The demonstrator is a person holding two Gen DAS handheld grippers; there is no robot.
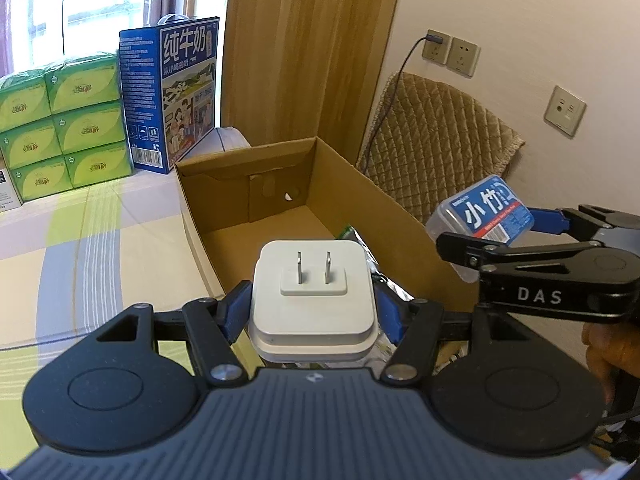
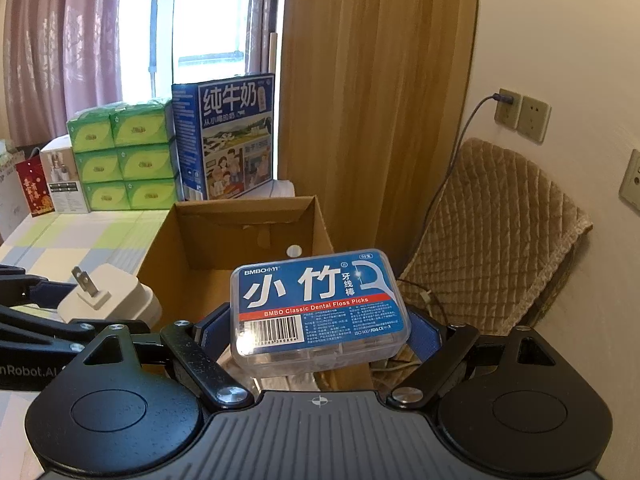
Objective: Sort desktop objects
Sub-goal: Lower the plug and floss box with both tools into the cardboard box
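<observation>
nearest the left wrist camera, the left hand-held gripper [image 1: 313,312] is closed around a white power adapter [image 1: 313,300], its blue pads [image 1: 231,312] pressing both sides and the two metal prongs pointing away from the lens. the adapter is held above the near end of an open cardboard box [image 1: 392,216], which stands on a counter [image 1: 80,248] covered in a pale checked cloth. something with a shiny silver wrapper [image 1: 376,268] shows just behind the adapter, inside the box.

to the right, the right hand-held gripper [image 2: 320,336] is clamped on a clear plastic case of dental floss picks [image 2: 320,308] with a blue label. it is held in the air at the near right rim of the same box, label facing the lens. the two grippers sit close side by side, and part of a hand [image 1: 612,348] shows at the right edge.

far behind the box stand a blue milk carton box [image 2: 226,136] and, left of it, a stack of green tissue packs [image 2: 124,156]. on the right, a quilted tan cushion [image 2: 496,236] leans against the wall below wall sockets [image 2: 520,114], one with a grey cable plugged in.
</observation>
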